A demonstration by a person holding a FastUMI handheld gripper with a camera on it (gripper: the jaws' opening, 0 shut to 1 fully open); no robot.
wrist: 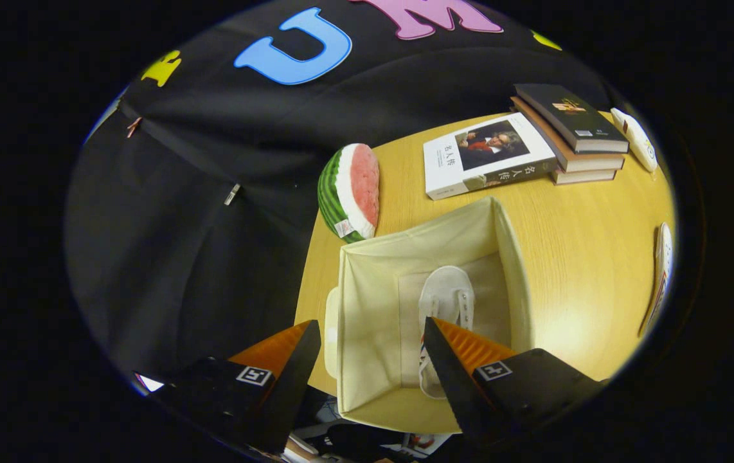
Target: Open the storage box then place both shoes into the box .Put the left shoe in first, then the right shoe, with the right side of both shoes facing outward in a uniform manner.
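Gripper view: gripper [370,331] spread wide, holding nothing, above open storage box [367,270]; one white shoe [447,292] lying inside near its three-o'clock wall, room free beside it. Beyond, one watermelon slice [351,193] at eleven o'clock, three books [489,157] at one, near table [585,257] edge

Gripper [367,350]: two wedge-shaped fingers, ribbed on the upper faces, spread apart; each black mount carries a small square white-and-black marker tag.
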